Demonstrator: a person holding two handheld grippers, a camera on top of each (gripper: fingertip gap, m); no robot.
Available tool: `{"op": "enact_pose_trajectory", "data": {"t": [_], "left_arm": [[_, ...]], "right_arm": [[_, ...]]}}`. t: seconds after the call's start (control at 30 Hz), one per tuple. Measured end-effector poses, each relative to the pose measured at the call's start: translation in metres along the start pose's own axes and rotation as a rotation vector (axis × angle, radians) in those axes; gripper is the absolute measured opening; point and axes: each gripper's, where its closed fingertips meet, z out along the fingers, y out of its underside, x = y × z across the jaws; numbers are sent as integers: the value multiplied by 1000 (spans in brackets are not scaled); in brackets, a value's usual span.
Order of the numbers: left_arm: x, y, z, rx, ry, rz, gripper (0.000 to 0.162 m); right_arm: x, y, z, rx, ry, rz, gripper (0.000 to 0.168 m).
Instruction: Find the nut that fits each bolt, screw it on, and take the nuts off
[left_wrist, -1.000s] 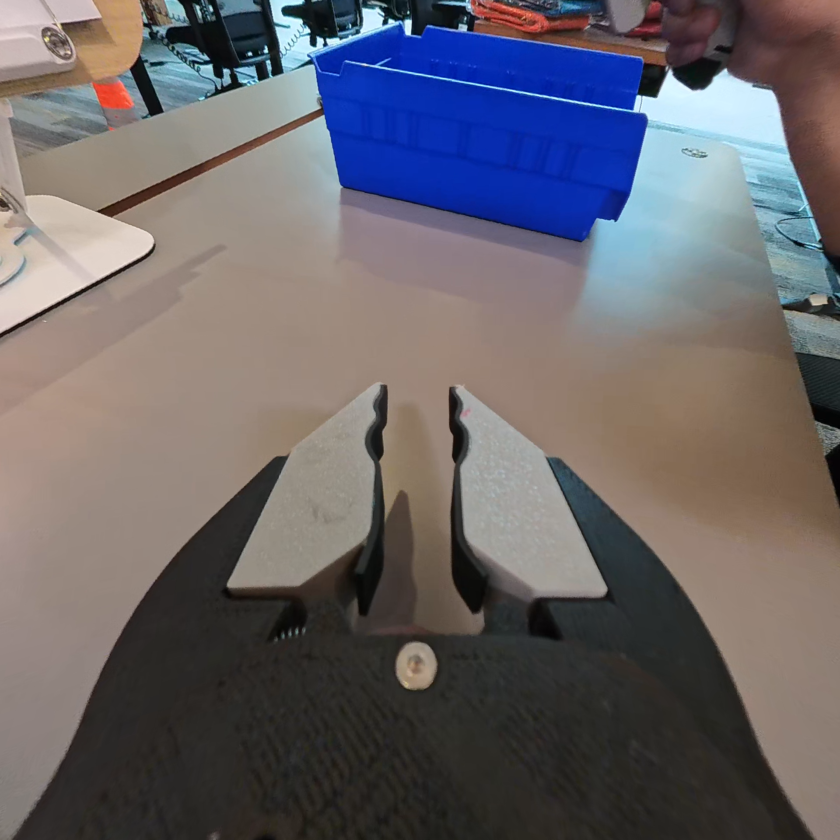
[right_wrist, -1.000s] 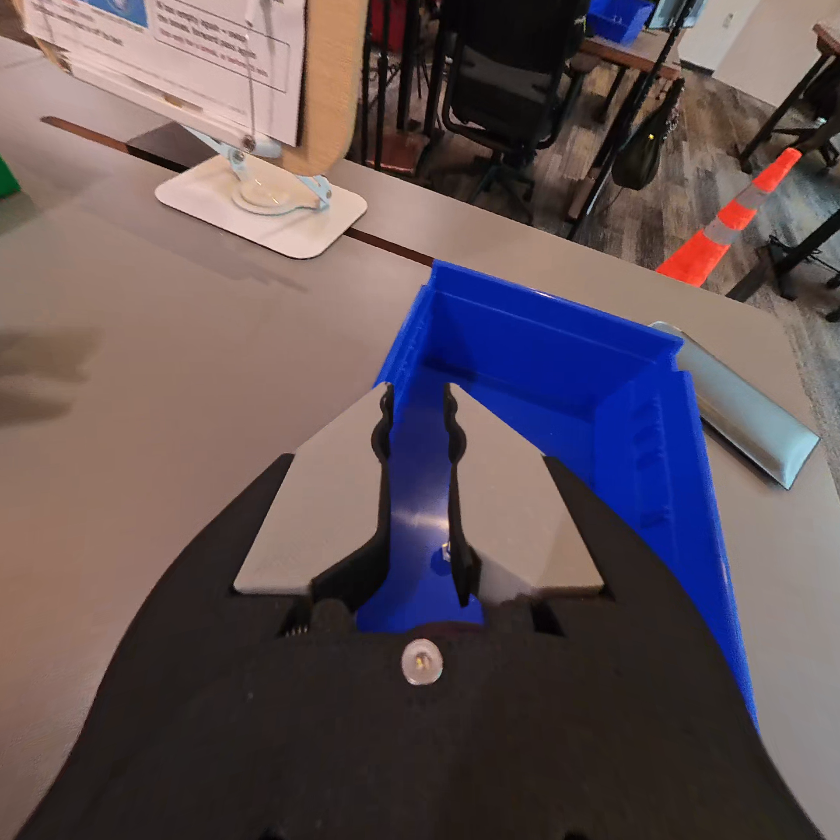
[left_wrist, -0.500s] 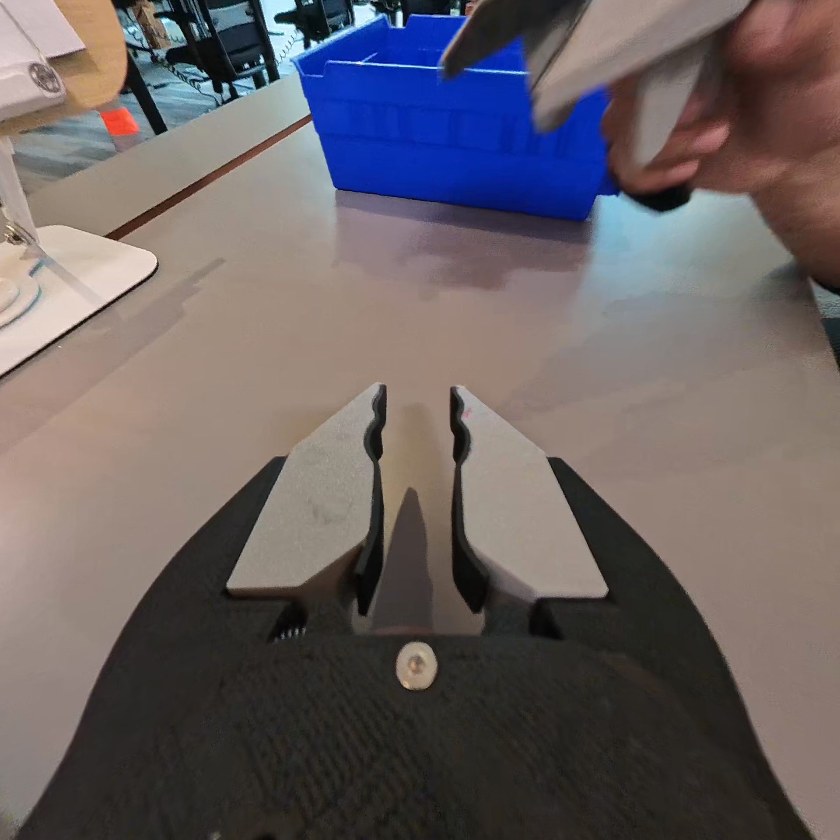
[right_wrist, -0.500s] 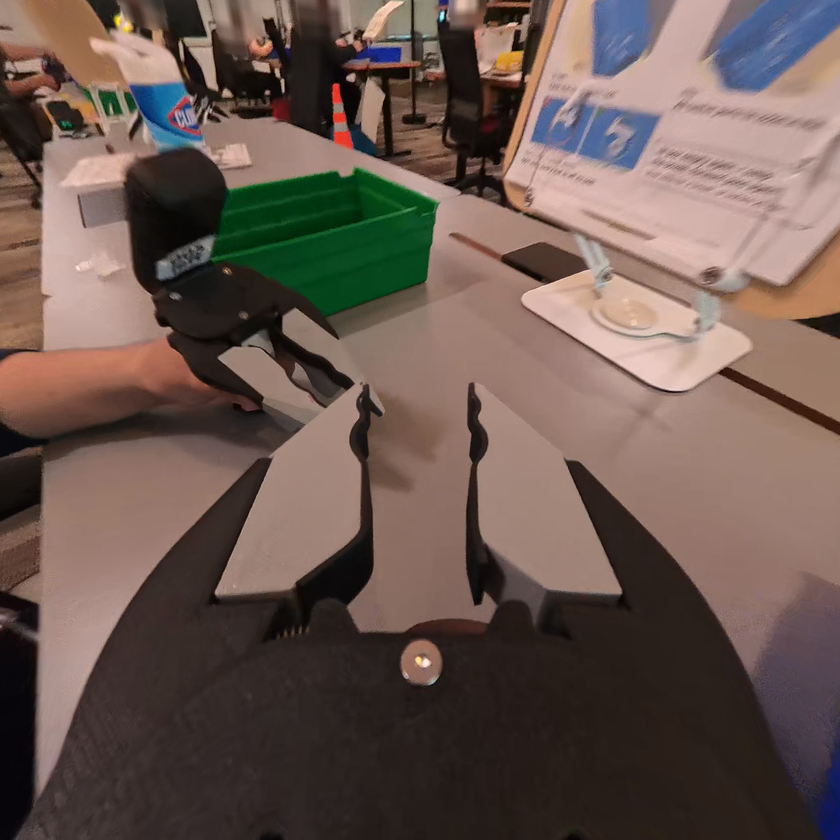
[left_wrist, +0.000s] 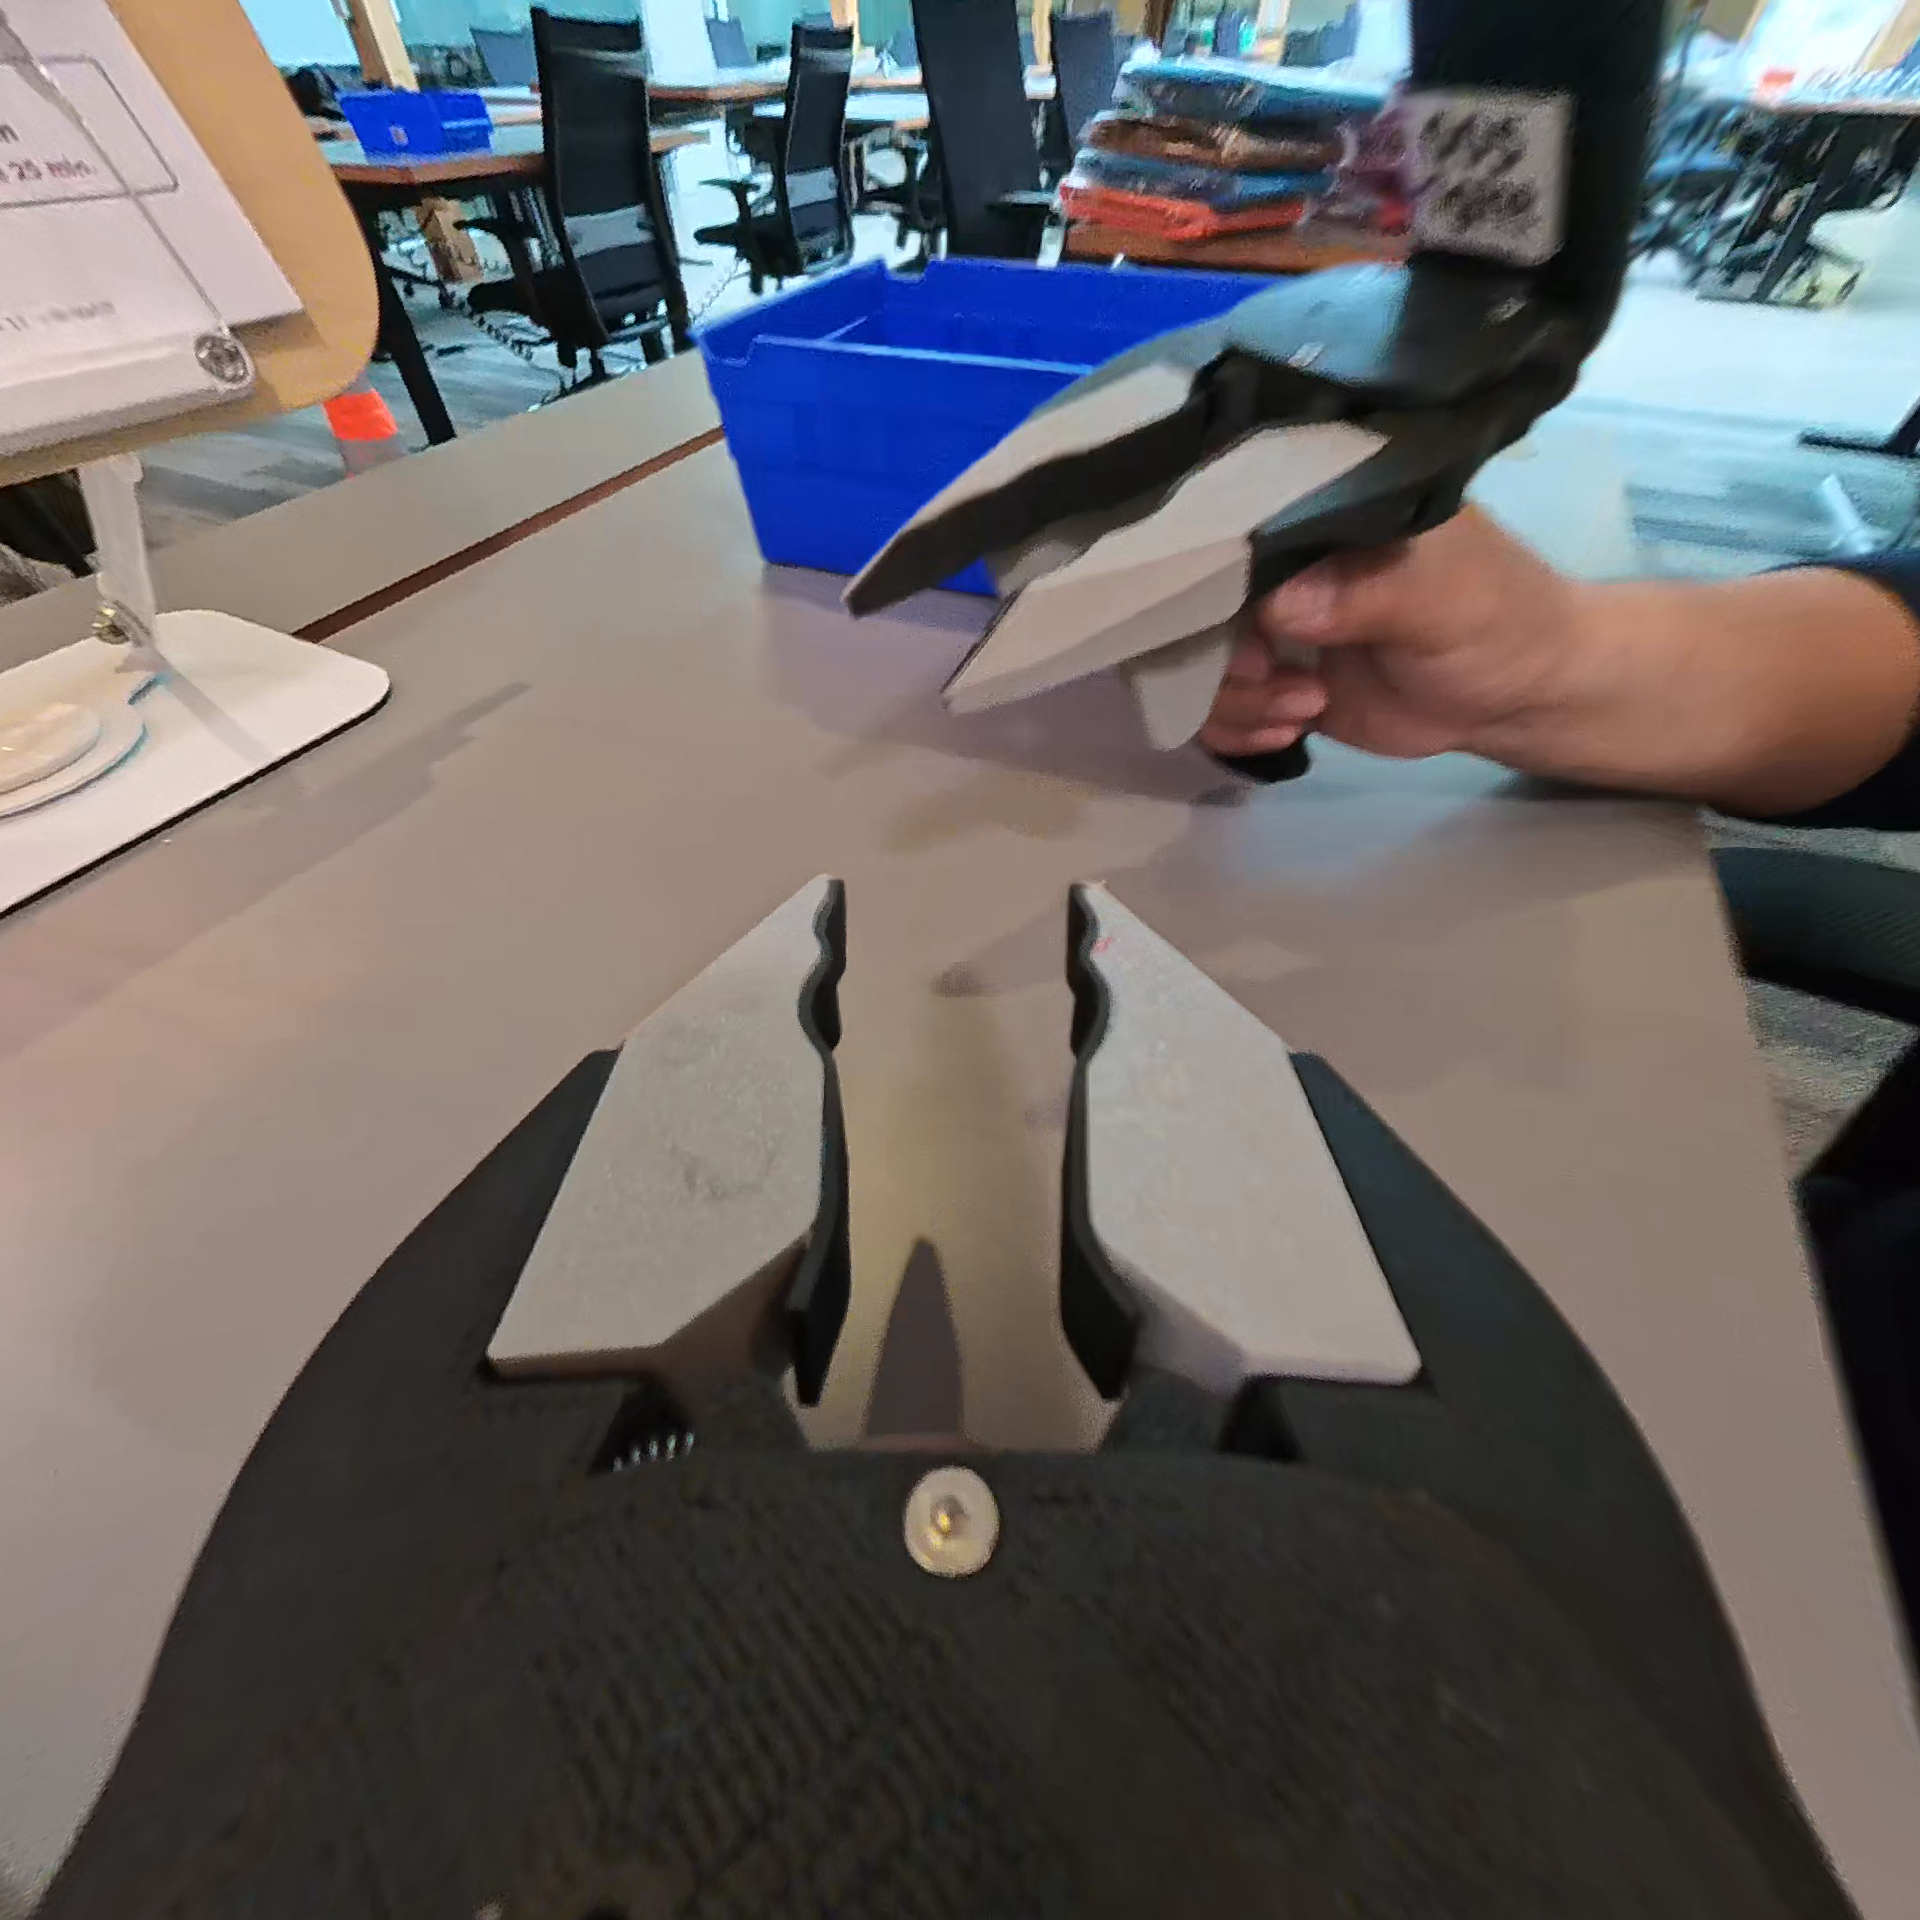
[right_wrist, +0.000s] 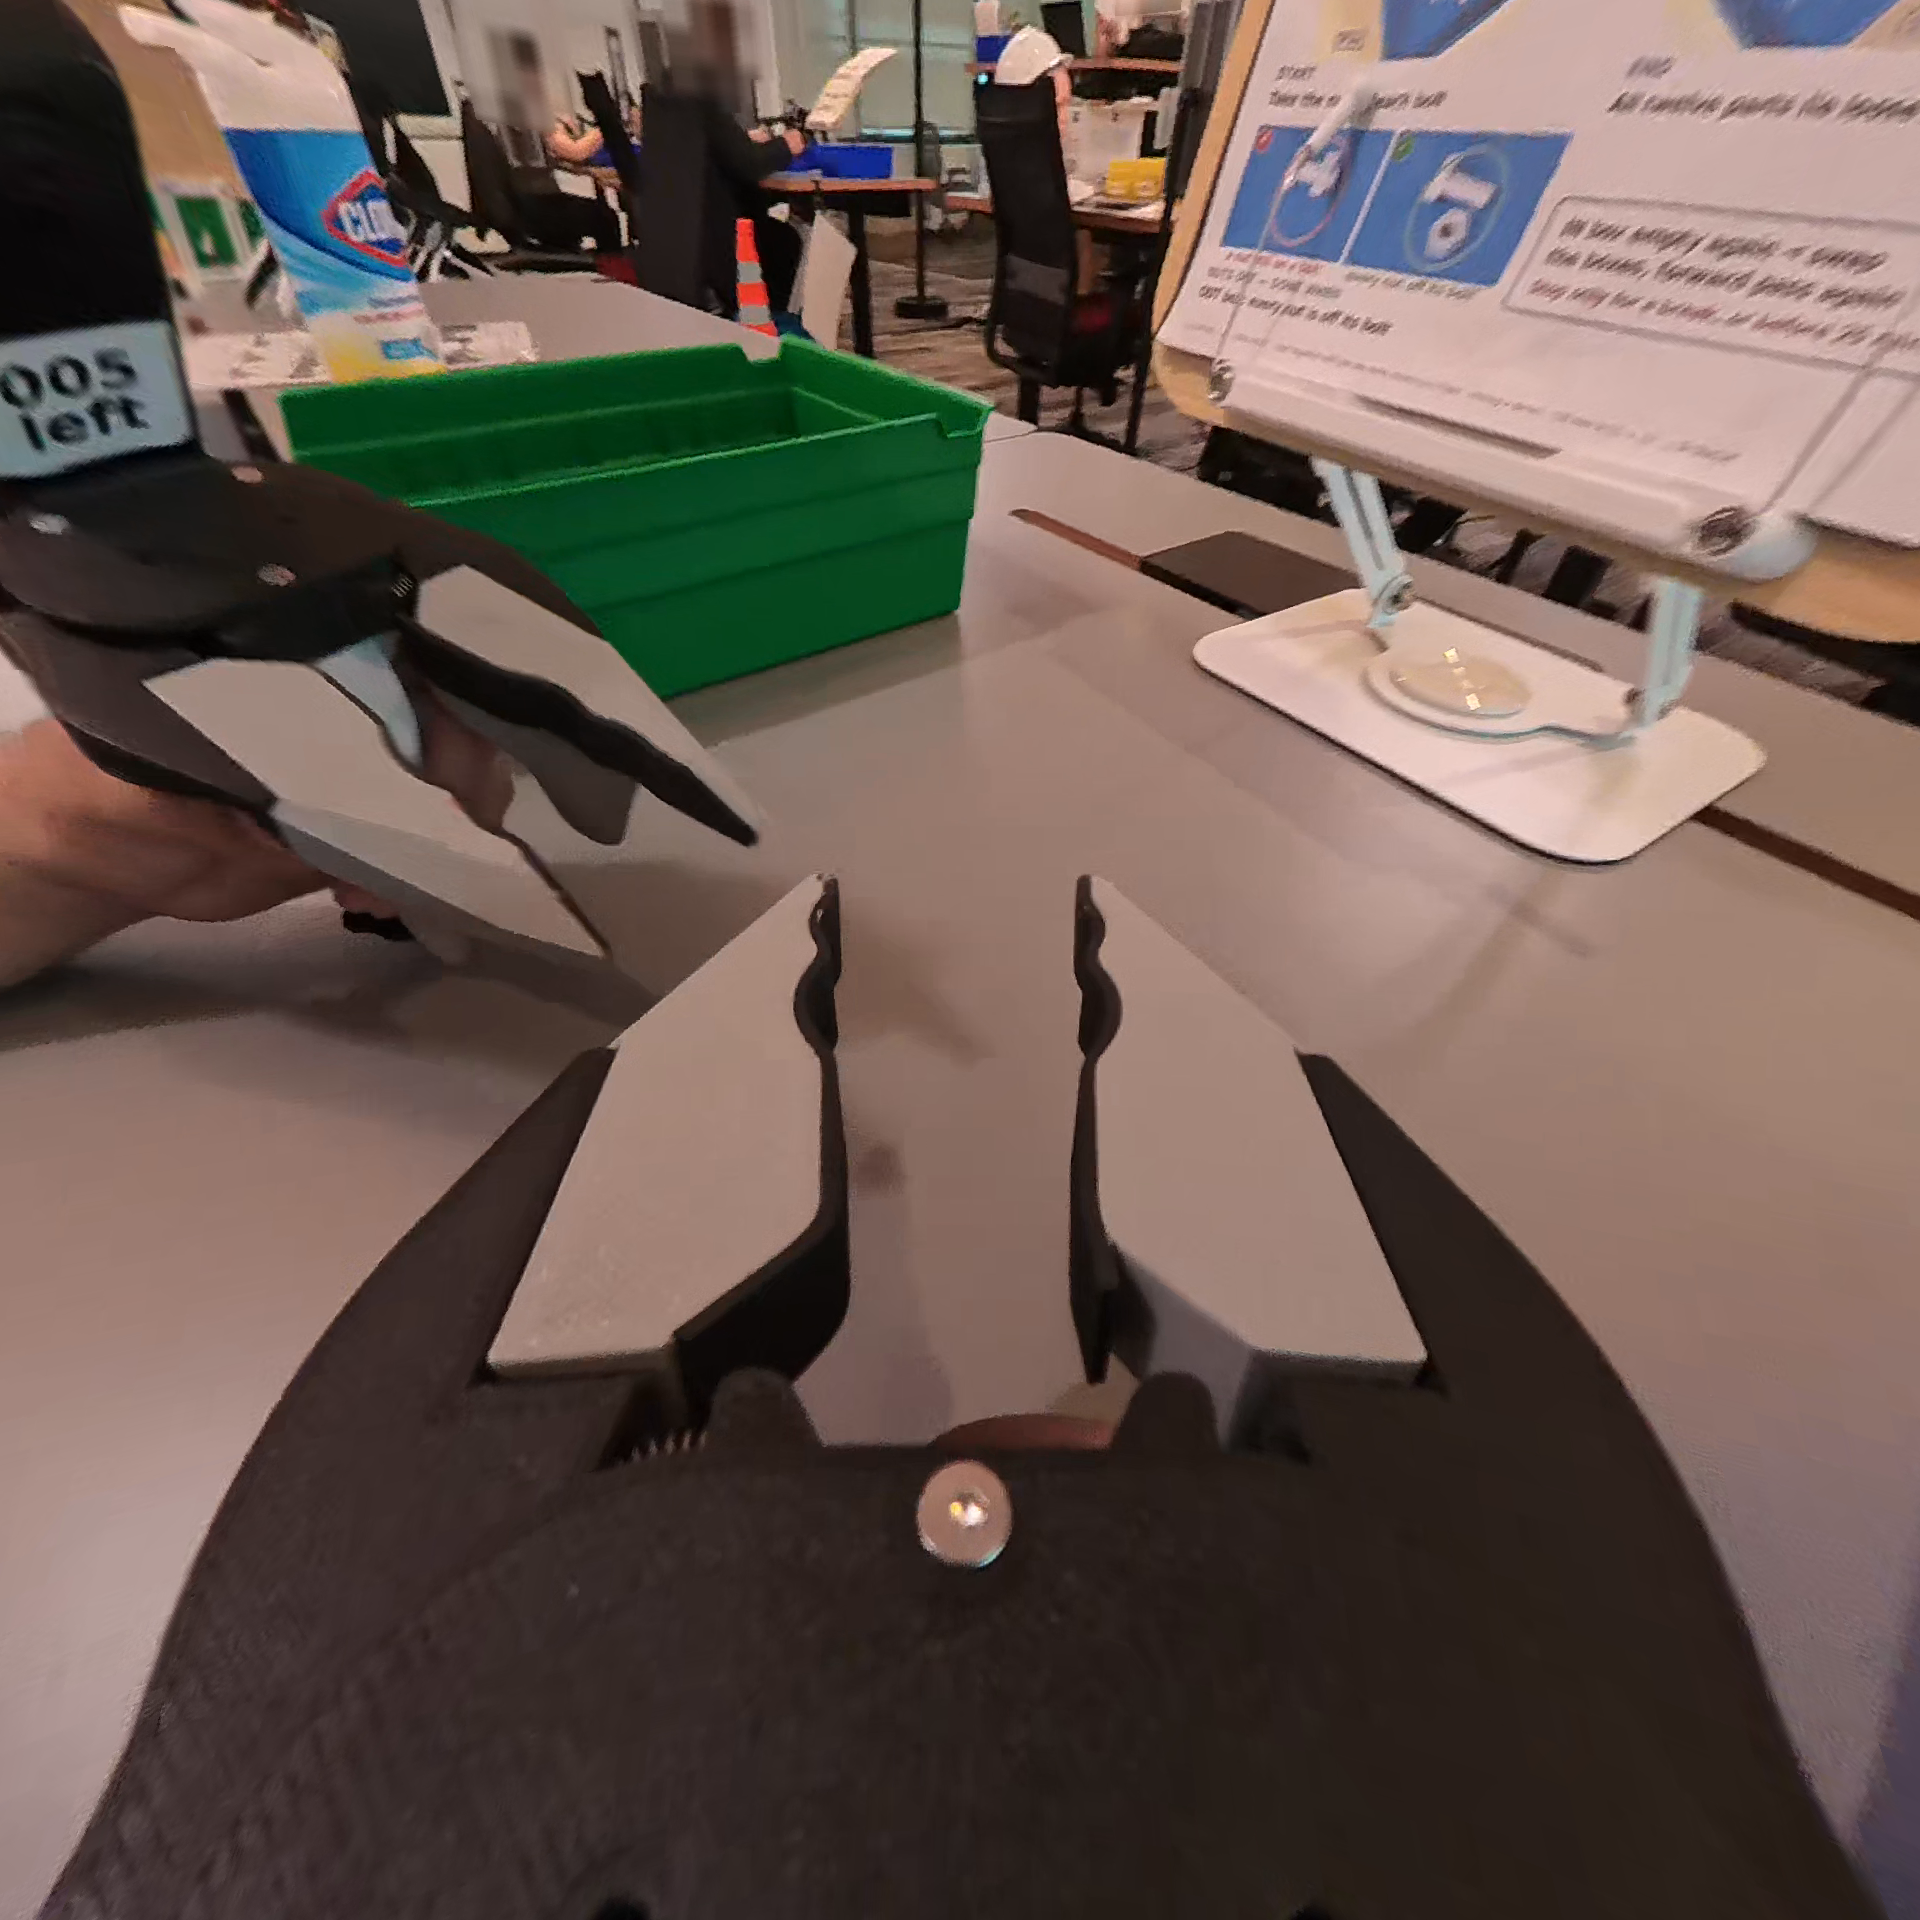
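Note:
No nut or bolt shows in either view. My left gripper (left_wrist: 954, 904) is open and empty, held low over the grey table (left_wrist: 623, 852). My right gripper (right_wrist: 956, 888) is open and empty too, also low over the table. The two grippers point towards each other with their tips close but apart. The right gripper (left_wrist: 902, 652) shows in the left wrist view in front of the blue bin (left_wrist: 883, 416), held by a hand. The left gripper (right_wrist: 673, 894) shows at the left of the right wrist view. What is inside the blue bin is hidden.
A green bin (right_wrist: 675, 499) stands behind the left gripper. A white document stand (right_wrist: 1475, 727) with an instruction sheet is at the table's back edge, with a dark phone (right_wrist: 1236, 571) beside it. A wipes canister (right_wrist: 332, 239) stands farther back. The table's right edge (left_wrist: 1725, 935) is close.
My right gripper left the blue bin, swung round to face my left gripper and came down near the table. Both grippers opened wider. My left gripper stayed roughly in place.

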Motion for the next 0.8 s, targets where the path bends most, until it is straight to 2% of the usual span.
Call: {"op": "enact_pose_trajectory", "data": {"t": [0.17,0.27,0.33,0.43,0.5,0.57,0.63,0.8], "left_arm": [[11,-20,-50,66,-38,-21,41],[-23,-43,-109,60,-173,-31,38],[-59,-48,-150,-14,-259,-72,38],[-123,-16,-199,-260,-397,-117,39],[-145,26,-217,-469,-373,-214,39],[-155,65,-226,-638,-326,-319,40],[-156,91,-228,-751,-273,-341,36],[-150,124,-224,-919,-182,-323,36]], "right_arm": [[-13,18,11,-69,-25,-32,42],[-16,18,12,-71,-22,-60,41],[-17,18,12,-68,-17,-66,41],[-15,17,12,-63,-14,-54,41],[-13,18,12,-62,-13,-38,41],[-10,20,12,-68,-8,-27,41],[-7,23,13,-74,0,-19,41],[0,30,15,-92,7,13,41]]}}
